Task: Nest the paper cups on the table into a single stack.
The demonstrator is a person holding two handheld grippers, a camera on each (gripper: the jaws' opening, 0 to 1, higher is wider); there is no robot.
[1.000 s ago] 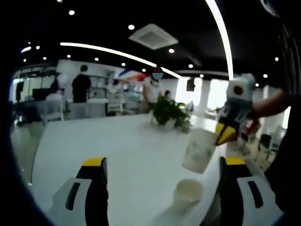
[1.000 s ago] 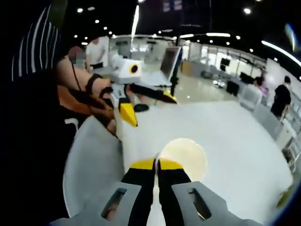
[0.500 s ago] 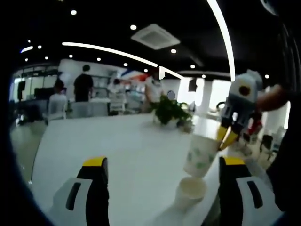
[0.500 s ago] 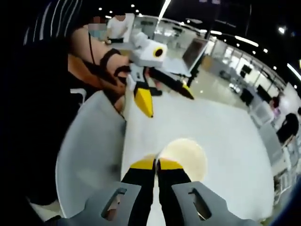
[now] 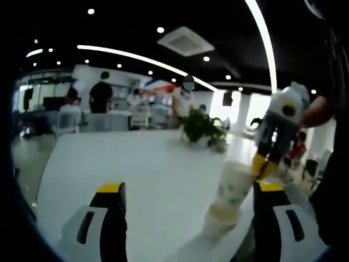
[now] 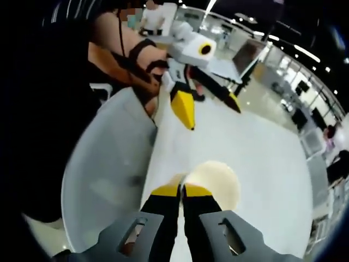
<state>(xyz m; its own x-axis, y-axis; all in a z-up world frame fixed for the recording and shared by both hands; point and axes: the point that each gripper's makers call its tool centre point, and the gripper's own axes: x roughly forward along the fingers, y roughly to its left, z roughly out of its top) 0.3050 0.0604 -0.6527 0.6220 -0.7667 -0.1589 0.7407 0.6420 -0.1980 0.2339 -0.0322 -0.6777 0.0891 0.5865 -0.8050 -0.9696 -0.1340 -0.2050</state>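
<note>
Right gripper [image 5: 260,166] clamped on rim of white paper cup with green print [image 5: 231,188], lower right of left gripper view, seated in plain white paper cup [image 5: 219,225] on white table [image 5: 136,174]. Left gripper [image 5: 188,188] wide open, empty. Cups judged light, thin-walled, crushable; hold rim gently.

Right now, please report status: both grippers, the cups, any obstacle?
Right gripper shut on upper cup, which is seated in the lower cup. Left gripper open, holding nothing. Plant stands well behind, not in the way.
</note>
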